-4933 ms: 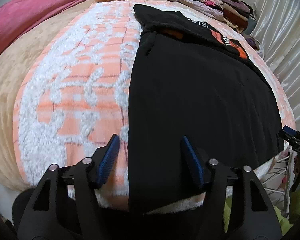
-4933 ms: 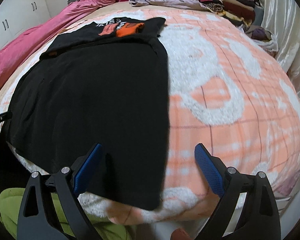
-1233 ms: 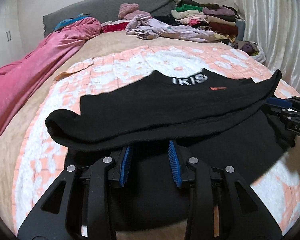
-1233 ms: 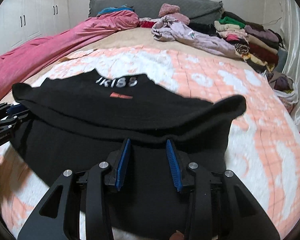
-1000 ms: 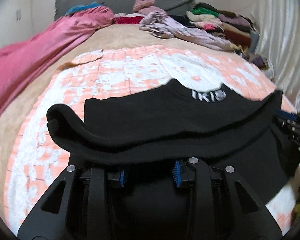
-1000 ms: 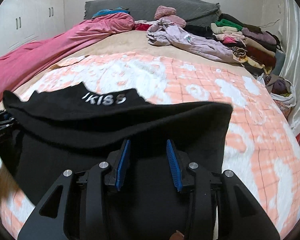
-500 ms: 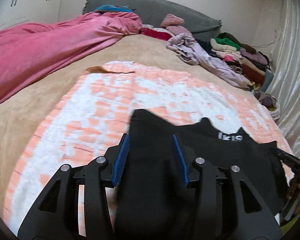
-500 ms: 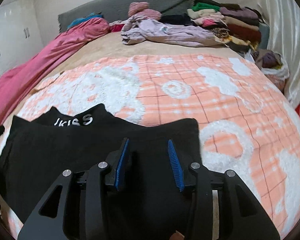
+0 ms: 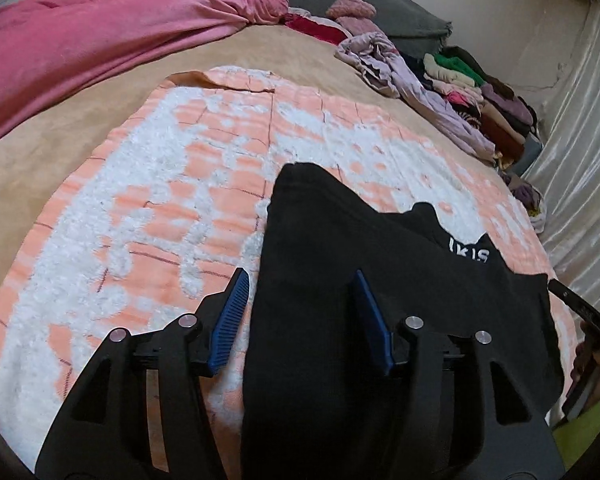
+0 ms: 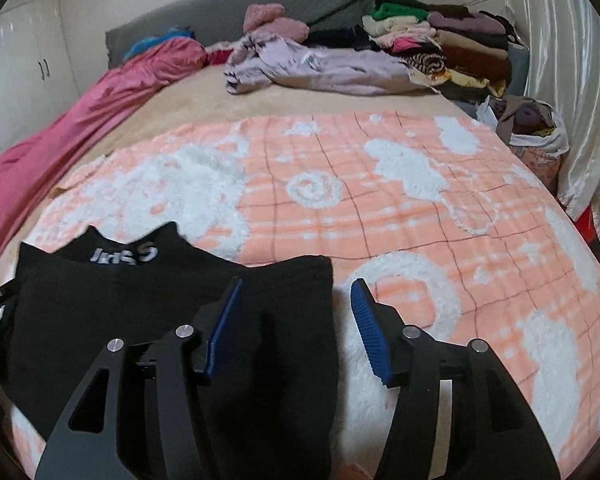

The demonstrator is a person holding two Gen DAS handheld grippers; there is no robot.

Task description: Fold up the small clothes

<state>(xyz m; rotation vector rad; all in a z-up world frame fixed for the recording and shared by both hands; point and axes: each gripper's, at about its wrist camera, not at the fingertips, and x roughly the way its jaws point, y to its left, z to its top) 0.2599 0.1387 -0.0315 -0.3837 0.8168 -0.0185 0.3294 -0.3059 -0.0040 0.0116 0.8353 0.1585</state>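
Note:
A black garment (image 9: 340,232) with white lettering at its neck lies folded on the orange-and-white blanket (image 9: 172,200). In the left wrist view my left gripper (image 9: 300,280) hovers over the garment's left edge. Its jaws are opening, and the blue pads (image 9: 232,312) stand apart from the cloth. In the right wrist view the same garment (image 10: 140,300) lies at the lower left. My right gripper (image 10: 296,286) is over its right edge, jaws also opening, with the cloth's border below the gap and the pads off it.
A pink duvet (image 9: 100,48) runs along the bed's left side. A lilac garment (image 10: 324,64) and a stack of folded clothes (image 10: 440,36) lie by the grey headboard (image 10: 220,20). A filled bag (image 10: 536,136) and a pale curtain (image 10: 572,80) are at the right.
The lifted fold of the black garment has been laid flat on the blanket. Both grippers' jaws have widened and let go of it, each swinging out over one side edge.

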